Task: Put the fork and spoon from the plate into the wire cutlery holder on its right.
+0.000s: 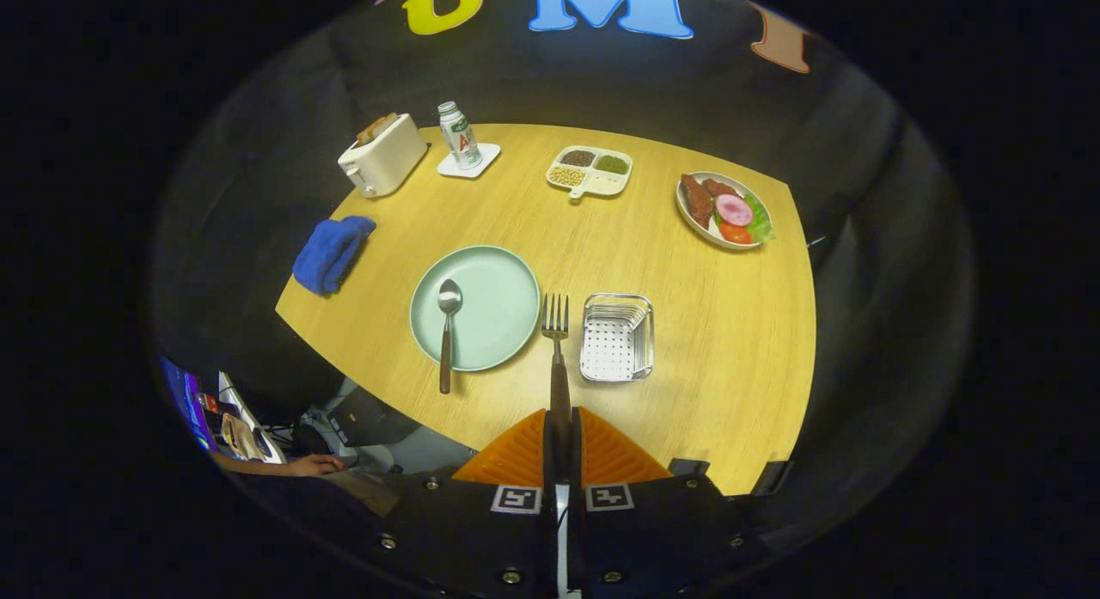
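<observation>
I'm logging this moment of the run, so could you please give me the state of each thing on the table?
hand-held gripper: shut on the fork's handle
fork: held, tines pointing ahead, between plate and holder
spoon: lying on the plate, handle over the rim
plate: flat on the table
wire cutlery holder: upright, nothing in it
toaster: bread in slot
bottle: upright on coaster

The wooden counter carries the plate at centre, wire cutlery holder at its 3 o'clock, toaster at 11 o'clock, blue cloth at 9 o'clock.

The gripper clamps the fork by its handle.
</observation>
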`<state>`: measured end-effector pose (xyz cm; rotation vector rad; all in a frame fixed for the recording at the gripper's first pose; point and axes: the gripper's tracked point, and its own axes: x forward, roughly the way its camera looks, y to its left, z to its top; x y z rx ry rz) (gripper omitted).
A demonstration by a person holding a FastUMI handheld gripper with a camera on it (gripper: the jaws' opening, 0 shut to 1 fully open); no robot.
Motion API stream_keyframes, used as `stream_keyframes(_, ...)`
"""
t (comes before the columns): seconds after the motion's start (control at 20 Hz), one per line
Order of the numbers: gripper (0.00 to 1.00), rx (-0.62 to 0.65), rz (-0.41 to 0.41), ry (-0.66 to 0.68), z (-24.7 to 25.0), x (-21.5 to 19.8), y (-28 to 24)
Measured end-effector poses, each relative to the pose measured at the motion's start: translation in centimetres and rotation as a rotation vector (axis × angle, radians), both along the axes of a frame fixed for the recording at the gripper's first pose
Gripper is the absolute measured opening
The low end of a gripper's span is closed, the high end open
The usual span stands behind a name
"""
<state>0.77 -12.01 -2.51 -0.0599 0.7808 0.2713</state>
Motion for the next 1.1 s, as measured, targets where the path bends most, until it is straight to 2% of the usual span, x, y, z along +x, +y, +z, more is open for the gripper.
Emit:
stream_keyframes(0.35, 0.05, -0.026, -0.054, 0.044, -1.2, 0.5, -3.4)
stream_keyframes(0.85, 0.05, -0.013, -0.064, 0.161, -3.9, 3.6, -3.2)
stream_keyframes(1.1, 0.05, -0.045, -0.077, 0.225, -5.2, 5.4, -3.2)
